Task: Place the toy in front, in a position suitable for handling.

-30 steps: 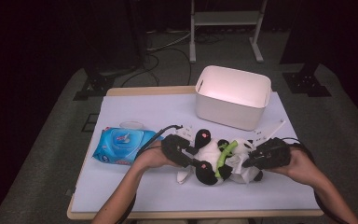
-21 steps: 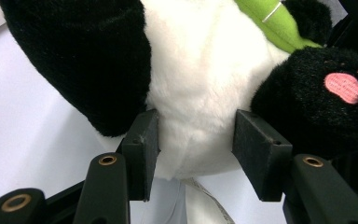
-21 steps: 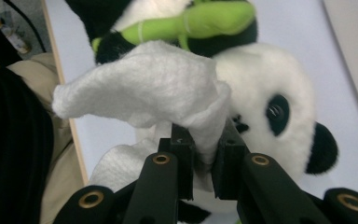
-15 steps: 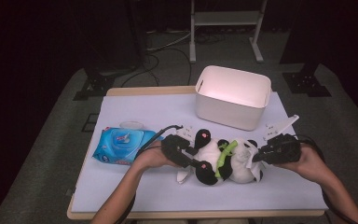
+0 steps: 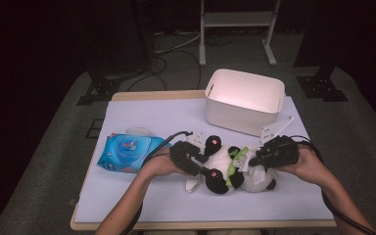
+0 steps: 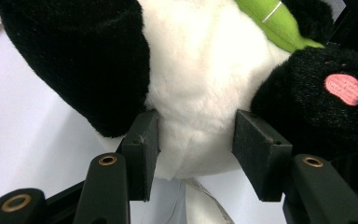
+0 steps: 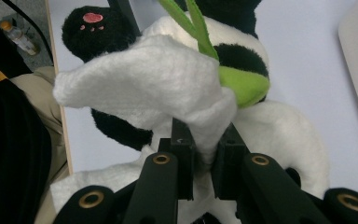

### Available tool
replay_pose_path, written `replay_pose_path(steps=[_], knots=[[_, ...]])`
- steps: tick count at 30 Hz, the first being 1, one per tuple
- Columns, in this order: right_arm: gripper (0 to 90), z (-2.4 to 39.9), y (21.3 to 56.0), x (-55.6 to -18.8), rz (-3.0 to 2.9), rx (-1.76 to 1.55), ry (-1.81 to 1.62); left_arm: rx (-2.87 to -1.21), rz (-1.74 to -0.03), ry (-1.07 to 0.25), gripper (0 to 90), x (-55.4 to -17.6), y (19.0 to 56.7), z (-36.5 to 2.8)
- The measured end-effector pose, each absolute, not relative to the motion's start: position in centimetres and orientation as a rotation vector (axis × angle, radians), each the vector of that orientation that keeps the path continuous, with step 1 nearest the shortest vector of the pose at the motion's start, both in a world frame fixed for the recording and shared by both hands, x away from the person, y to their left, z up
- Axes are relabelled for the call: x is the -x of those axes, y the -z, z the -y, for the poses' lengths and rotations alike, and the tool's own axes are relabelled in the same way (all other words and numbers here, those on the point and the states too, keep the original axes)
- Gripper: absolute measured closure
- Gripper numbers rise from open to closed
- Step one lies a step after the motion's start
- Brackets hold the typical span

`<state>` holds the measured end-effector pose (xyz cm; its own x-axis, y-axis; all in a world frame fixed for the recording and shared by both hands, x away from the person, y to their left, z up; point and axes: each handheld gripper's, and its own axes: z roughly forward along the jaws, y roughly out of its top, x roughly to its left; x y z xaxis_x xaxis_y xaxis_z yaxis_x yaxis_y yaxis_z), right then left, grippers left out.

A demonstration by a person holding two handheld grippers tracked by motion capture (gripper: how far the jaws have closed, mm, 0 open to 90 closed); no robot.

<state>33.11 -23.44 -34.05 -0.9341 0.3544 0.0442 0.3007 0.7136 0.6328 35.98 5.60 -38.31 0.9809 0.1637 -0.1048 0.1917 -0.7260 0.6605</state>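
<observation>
A: Item one, far left on the pale lilac tabletop (image 5: 142, 117)?

B: A blue plastic pack of wet wipes (image 5: 127, 152), lying flat, untouched.

A: Item two?

B: The left gripper (image 6: 196, 140), its fingers (image 6: 142, 140) pressed into the white belly of the black-and-white plush panda with a green leaf (image 5: 227, 169), holding it steady between the dark limbs.

A: Item three?

B: The panda itself, lying near the front middle of the tabletop, between both grippers.

A: Item four?

B: The right gripper (image 7: 204, 154), fingers nearly together, pinching a crumpled white wipe (image 7: 154, 88) against the panda's body.

A: Behind?

B: An empty white plastic bin (image 5: 245, 100).

A: Progress?

B: Judged midway: the wipe was out and on the toy; cleaning appeared under way, and binning the wipe remained.
</observation>
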Motion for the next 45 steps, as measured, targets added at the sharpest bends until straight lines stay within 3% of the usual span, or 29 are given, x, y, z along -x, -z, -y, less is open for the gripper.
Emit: replay_pose_path(steps=[19,45], knots=[[80.2,28.9,35.1,-33.8,-2.775,-0.749,-1.080,-2.397,-0.251,0.054,50.2,-36.1,38.1,-5.5],[82.0,25.6,35.5,-32.2,-2.832,-0.650,-0.990,-2.363,-0.190,0.046,50.1,-35.9,35.8,-4.9]])
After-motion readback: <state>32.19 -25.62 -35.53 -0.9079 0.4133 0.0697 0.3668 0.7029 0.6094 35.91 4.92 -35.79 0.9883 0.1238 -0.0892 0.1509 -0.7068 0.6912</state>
